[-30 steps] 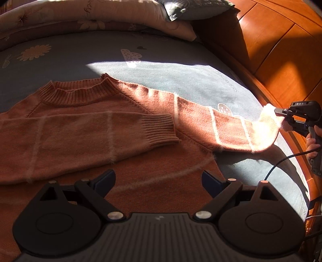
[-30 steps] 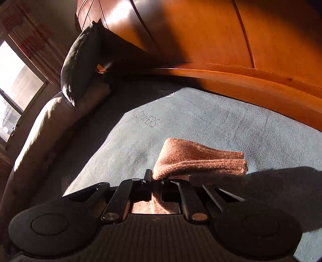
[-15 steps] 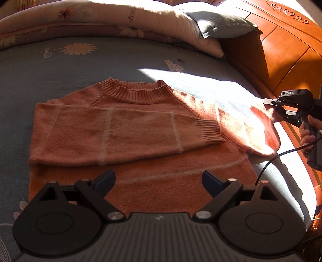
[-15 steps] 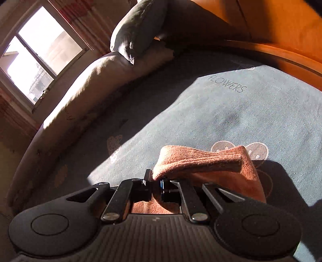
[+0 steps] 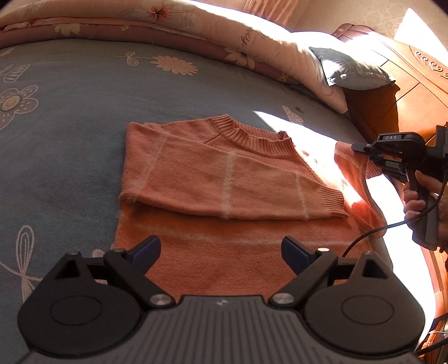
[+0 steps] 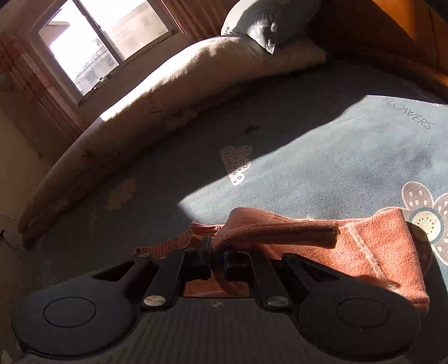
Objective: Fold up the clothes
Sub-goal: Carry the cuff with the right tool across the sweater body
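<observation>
An orange knit sweater [image 5: 224,196] lies flat on a blue-grey bedsheet [image 5: 70,140] printed with flowers, its ribbed collar [image 5: 252,137] toward the far side of the bed. One sleeve [image 5: 229,184] is already folded across the chest, its ribbed cuff [image 5: 331,201] ending near the right edge of the body. The left gripper [image 5: 221,250] hovers over the near hem with its jaws spread wide and nothing between them; its blue-tipped fingers [image 5: 145,249] sit above the lower part of the sweater. At the right of the left wrist view, the right gripper [image 5: 361,147], held by a hand [image 5: 420,193], is raised above the sweater's right shoulder with the other sleeve [image 5: 355,179] hanging from its tip in bright sunlight, and a black cable [image 5: 392,226] trails from its handle. The right wrist view shows that gripper [image 6: 217,257] clamped tight on the sleeve's cuff [image 6: 277,229], which sticks out to the right of the closed jaws, while more of the sleeve [image 6: 378,252] drapes below on the right. Along the far edge of the bed lies a rolled floral quilt [image 5: 168,25], with a grey pillow [image 5: 352,70] at its right end against a wooden headboard [image 5: 420,92]. A window [image 6: 106,42] is in view at the far left of the right wrist view.
</observation>
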